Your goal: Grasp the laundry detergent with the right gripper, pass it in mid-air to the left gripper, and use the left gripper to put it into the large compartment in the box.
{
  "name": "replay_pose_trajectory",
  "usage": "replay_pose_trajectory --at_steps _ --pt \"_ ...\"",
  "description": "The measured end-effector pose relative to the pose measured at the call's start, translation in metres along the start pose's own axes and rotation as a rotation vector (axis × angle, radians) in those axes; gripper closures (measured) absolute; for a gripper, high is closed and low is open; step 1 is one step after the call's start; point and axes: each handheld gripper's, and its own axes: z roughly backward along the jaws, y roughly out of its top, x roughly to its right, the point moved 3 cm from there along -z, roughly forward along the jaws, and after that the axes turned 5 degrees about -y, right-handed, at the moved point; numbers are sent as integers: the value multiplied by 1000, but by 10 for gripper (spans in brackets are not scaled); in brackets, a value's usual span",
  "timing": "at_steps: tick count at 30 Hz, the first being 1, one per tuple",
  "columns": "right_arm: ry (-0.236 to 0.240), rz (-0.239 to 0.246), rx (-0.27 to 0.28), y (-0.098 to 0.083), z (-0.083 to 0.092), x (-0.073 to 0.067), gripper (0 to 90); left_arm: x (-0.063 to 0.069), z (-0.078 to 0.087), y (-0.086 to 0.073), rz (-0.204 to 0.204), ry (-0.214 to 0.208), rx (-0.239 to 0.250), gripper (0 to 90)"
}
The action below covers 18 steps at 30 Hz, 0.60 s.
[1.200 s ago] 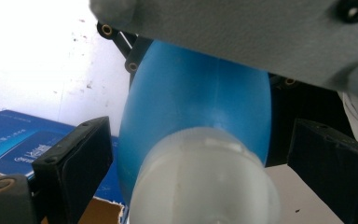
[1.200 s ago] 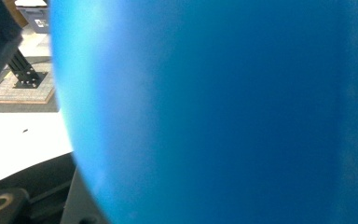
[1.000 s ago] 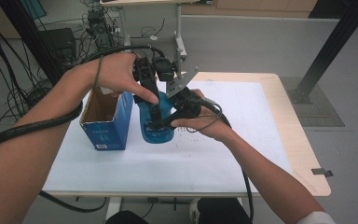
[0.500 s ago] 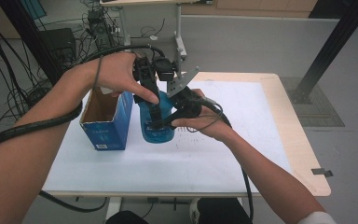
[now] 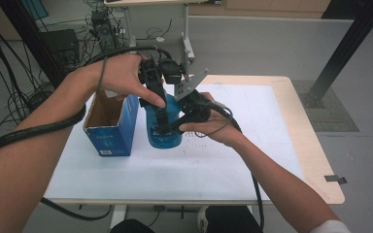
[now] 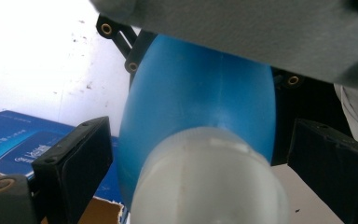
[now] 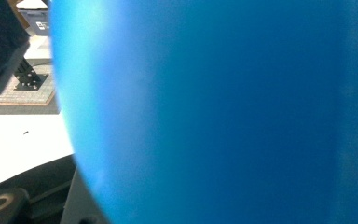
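Blue plastic bottle [image 5: 164, 127], centre frame, looks smooth and slippery; right gripper [image 5: 167, 127] clamps its body, left gripper [image 6: 191, 172] straddles the white cap [image 6: 209, 179], pads apart.

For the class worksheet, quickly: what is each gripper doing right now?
Left gripper: open, jaws either side of the white cap of the blue plastic bottle, not touching.
Right gripper: shut on the blue plastic bottle's body.
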Motion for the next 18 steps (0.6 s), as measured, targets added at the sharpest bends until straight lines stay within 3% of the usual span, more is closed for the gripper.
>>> replay_pose_trajectory --at_steps 18 --pt "0 5 6 0 1 1 439 1 2 0 -2 -1 9 73"
